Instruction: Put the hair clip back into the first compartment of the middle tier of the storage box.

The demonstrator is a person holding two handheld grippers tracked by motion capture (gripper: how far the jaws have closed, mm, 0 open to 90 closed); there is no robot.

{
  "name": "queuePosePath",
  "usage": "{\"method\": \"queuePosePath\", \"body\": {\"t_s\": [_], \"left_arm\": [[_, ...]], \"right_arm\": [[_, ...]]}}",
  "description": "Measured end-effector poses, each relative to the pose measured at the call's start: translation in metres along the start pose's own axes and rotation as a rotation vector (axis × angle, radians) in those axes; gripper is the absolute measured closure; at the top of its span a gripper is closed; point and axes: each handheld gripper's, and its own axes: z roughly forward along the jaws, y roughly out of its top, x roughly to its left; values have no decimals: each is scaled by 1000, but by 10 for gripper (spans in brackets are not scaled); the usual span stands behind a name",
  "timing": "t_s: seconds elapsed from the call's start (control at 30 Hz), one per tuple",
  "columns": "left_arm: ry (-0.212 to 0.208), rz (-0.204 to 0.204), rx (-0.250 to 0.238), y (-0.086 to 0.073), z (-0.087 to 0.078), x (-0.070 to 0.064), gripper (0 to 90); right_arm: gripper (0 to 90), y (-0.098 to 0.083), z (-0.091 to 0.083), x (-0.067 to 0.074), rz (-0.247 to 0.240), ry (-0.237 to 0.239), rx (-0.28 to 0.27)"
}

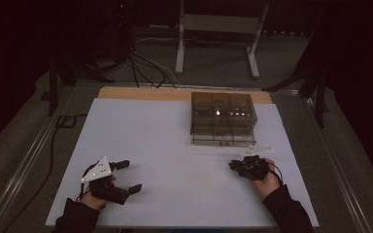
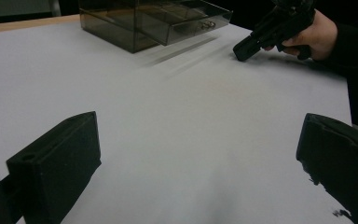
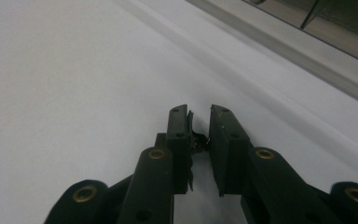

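Right jaws: we find them drawn nearly together on the right gripper (image 3: 199, 135), a narrow slit left between the pads; a small dark scrap sits in that slit, too small for us to name or to say whether it is pinched. We record them as clenched.
Right gripper pose: in the high view the right gripper (image 1: 245, 166) lies low over the white table sheet (image 1: 175, 145), its jaws pointing away from the person and toward the box; a grey three-cornered plate stands on top of it.
Right hand: we see the right hand (image 1: 267, 180) wrapped round the gripper body from behind, a dark sleeve running back to the table's near edge.
Left jaws: released; we see the two black pads set wide apart on the left gripper (image 2: 200, 154), bare sheet between them.
Left gripper pose: in the high view the left gripper (image 1: 124, 177) rests near the sheet's front left, jaws turned toward the table's middle.
Left hand: the left hand (image 1: 94, 199) grips it from below and behind.
Box: a smoky translucent plastic drawer box (image 1: 222, 118) stands at the far right of the sheet, just beyond the right gripper and well apart from the left one.
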Motion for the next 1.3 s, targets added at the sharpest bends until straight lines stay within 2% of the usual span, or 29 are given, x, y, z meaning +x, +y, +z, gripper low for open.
{"method": "queuePosePath", "body": {"t_s": [0.13, 0.47, 1.3], "left_arm": [[0, -1, 1, 0, 0, 0, 7], [-2, 0, 4, 0, 0, 0, 7], [-12, -5, 3, 0, 3, 2, 7]], "right_arm": [[786, 0, -1, 0, 4, -7, -7], [787, 0, -9, -3, 25, 16, -13], [787, 0, -23, 8, -1, 60, 3]]}}
